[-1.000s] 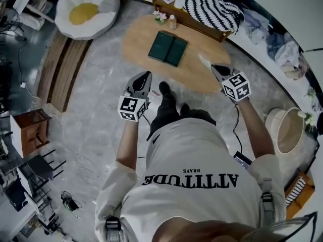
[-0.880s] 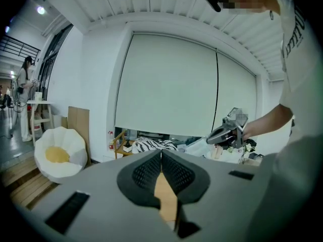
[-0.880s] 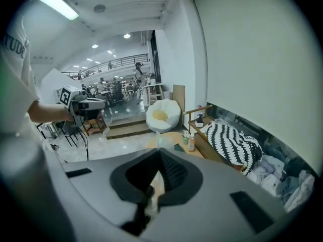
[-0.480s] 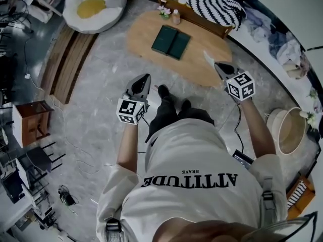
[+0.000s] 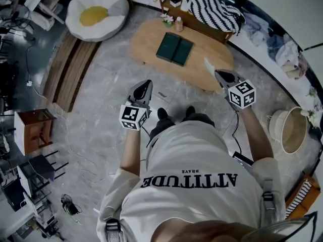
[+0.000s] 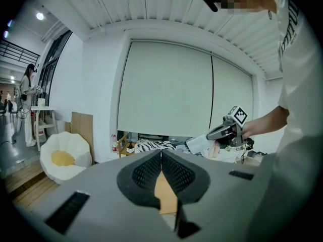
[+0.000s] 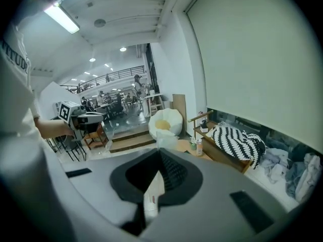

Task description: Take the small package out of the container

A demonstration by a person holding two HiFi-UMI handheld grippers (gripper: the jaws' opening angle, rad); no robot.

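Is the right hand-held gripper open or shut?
Shut. The right hand-held gripper has its jaws together, pinching a white package.

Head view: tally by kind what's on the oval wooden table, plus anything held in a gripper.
dark green flat container: 1
small bottle: 1
small bunch of flowers: 1
small white package, held in the right gripper: 1
Total: 4, three of them on the oval wooden table

Looking down, my white shirt (image 5: 187, 195) reads "ATTITUDE" in big black letters, upside down at lower centre of the frame, small "BRAVE" just above.
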